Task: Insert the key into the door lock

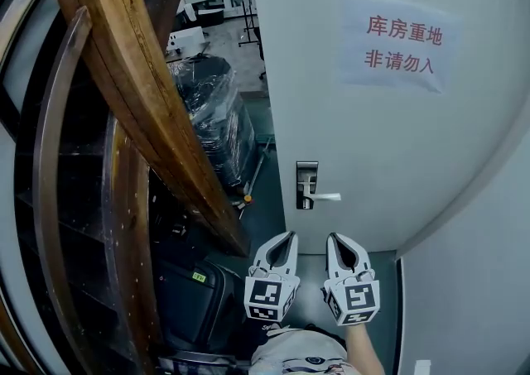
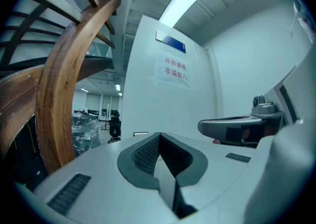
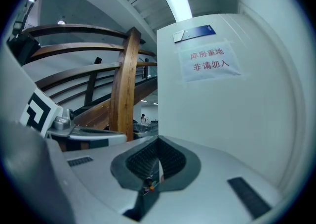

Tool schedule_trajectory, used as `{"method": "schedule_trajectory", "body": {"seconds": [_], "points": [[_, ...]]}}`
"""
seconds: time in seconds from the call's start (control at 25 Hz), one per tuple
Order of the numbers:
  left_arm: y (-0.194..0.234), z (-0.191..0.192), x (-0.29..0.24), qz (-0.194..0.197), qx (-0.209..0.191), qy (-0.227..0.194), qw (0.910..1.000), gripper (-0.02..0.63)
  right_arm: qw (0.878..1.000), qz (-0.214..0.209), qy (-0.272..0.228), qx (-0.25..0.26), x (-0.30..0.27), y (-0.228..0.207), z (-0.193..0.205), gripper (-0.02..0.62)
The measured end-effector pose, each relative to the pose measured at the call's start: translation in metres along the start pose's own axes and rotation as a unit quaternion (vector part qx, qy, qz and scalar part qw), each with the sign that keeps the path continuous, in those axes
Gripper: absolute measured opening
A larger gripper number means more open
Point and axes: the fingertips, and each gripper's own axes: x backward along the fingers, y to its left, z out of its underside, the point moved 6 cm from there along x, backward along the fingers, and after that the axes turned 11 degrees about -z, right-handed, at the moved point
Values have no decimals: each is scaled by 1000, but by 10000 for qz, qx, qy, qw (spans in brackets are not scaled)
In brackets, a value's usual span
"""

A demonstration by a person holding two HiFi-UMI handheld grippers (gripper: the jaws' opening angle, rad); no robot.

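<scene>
The door lock (image 1: 306, 185) is a metal plate with a lever handle (image 1: 327, 197) on a white door (image 1: 373, 141) straight ahead. Both grippers are held level side by side below the lock, a short way back from the door. My left gripper (image 1: 290, 235) (image 2: 159, 134) has its jaws together with nothing between them. My right gripper (image 1: 333, 237) (image 3: 158, 139) is shut on a thin silver key (image 3: 160, 171), whose blade stands on edge between the ribbed pads. The key cannot be made out in the head view.
A curved wooden stair rail (image 1: 132, 75) rises close on the left. Behind it stand a plastic-wrapped stack (image 1: 207, 108) and a black case (image 1: 186, 290) on the floor. A paper sign with red characters (image 1: 402, 44) is on the door. A white wall (image 1: 480, 282) closes the right side.
</scene>
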Motion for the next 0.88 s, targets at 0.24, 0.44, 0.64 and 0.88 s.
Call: {"method": "schedule_trajectory", "body": {"seconds": [0.24, 0.44, 0.64, 0.88], "points": [[2, 0, -4, -10, 2, 3, 10000, 5, 10000, -14, -33, -4, -4, -2, -1, 6], [2, 2, -7, -5, -12, 36, 10000, 5, 10000, -35, -33, -31, -7, -3, 0, 6], [6, 0, -10, -30, -42, 15, 10000, 5, 10000, -54, -53, -6, -10, -5, -2, 6], [9, 0, -10, -42, -64, 20, 10000, 5, 9999, -100, -70, 46, -14, -3, -3, 6]]}}
